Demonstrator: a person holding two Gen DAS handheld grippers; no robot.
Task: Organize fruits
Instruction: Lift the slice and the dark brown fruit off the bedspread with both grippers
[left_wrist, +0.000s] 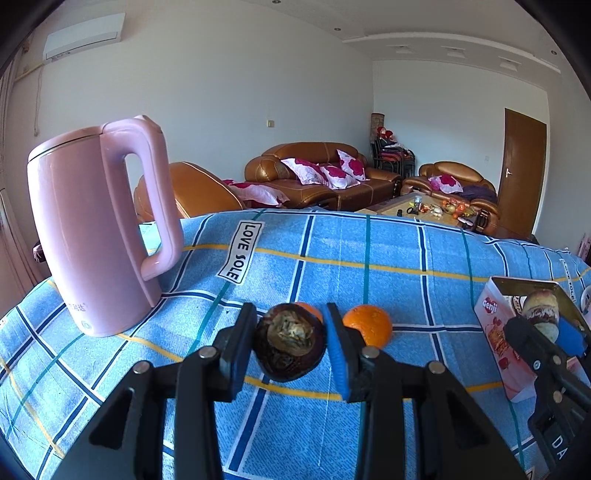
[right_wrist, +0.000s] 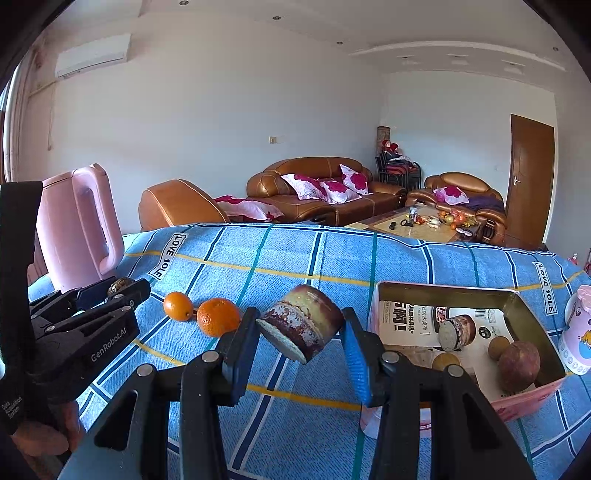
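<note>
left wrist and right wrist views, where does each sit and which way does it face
Left wrist: on the left gripper, facing the sofas across the blue checked tablecloth; jaws hold a dark round fruit.
Right wrist: on the right gripper, same heading; jaws hold a brown cut chunk; fingers at lower left.
Shared: pink kettle, two oranges, pink box.

hidden: 1 orange (left_wrist: 309, 309) mostly behind held fruit | cut off: pink bottle (right_wrist: 578, 332) at right edge
</note>
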